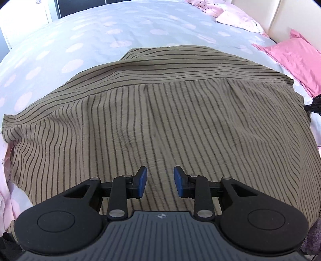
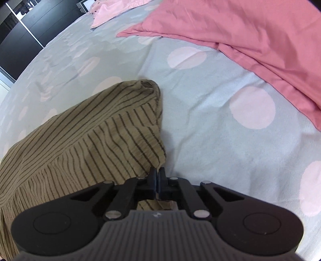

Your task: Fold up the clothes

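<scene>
An olive-brown shirt with thin dark stripes (image 1: 160, 120) lies spread flat on the bed and fills most of the left wrist view. My left gripper (image 1: 160, 180) hovers over the shirt's near part, its blue pads (image 1: 142, 181) standing apart with nothing pinched between them. In the right wrist view the shirt (image 2: 90, 140) lies to the left, its right edge running down to my right gripper (image 2: 158, 174). That gripper is shut on the edge, and a bit of striped cloth shows between and behind its fingers.
The bed cover (image 2: 200, 120) is pale blue with pink dots. A deep pink pillow (image 2: 250, 26) (image 1: 297, 58) lies to the right of the shirt. Light pink clothes (image 1: 236, 16) lie at the far end beside a cream headboard (image 1: 280, 16). More pink fabric (image 1: 6, 180) sits at the left edge.
</scene>
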Tool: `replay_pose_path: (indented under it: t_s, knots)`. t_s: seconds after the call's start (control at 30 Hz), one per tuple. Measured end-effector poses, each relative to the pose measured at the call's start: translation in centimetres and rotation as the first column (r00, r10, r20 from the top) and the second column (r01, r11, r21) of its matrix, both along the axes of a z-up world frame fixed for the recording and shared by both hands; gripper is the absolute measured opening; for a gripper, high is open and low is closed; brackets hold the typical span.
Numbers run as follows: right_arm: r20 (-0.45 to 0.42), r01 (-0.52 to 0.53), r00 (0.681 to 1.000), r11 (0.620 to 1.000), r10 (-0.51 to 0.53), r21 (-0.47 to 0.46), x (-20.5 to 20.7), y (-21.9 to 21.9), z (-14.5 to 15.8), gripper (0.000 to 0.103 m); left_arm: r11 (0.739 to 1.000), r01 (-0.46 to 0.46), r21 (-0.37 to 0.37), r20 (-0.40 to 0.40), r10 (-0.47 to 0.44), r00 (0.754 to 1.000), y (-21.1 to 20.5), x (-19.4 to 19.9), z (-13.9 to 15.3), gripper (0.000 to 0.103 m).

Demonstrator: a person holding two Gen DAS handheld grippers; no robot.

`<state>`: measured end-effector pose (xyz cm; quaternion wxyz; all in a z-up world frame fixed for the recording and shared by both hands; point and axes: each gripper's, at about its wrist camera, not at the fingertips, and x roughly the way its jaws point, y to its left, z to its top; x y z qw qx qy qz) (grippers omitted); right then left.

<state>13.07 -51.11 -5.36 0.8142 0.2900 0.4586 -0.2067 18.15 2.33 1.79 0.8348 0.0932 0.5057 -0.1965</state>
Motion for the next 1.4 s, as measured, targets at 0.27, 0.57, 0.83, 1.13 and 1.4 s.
replay_pose_path:
  t_s: [0.27,0.57,0.83,1.13,1.4]
  knots:
    - [-0.018,-0.245,0.968,0.918,0.252,-0.311,2.0,7.6,3.4,0.002,1.0,0.011,-0.005,0.018,-0.011,1.0,-0.7,-1.0,0.5,0.027]
    - [-0.041,-0.529,0.825,0.744,0.564,-0.409,2.9,17.8,4.6,0.002,1.0,-0.003,0.012,0.025,0.003,1.0,0.0,-1.4,0.6,0.027]
    - [-0.165,-0.72,0.679,0.605,0.715,-0.341,2.3,24.1,-0.1,0.008,1.0,0.003,0.017,0.013,-0.003,1.0,0.6,-1.6,0.4,0.027]
    - [-0.087,-0.705,0.699,0.663,0.71,-0.25,1.0,21.3,1.3,0.04,1.0,-0.001,0.024,0.012,0.001,1.0,0.8,-1.6,0.4,0.037]
    - [0.062,-0.501,0.851,0.842,0.522,-0.201,0.9,14.2,3.8,0.041,1.0,-0.003,0.024,0.007,0.002,1.0,0.8,-1.5,0.3,0.037]
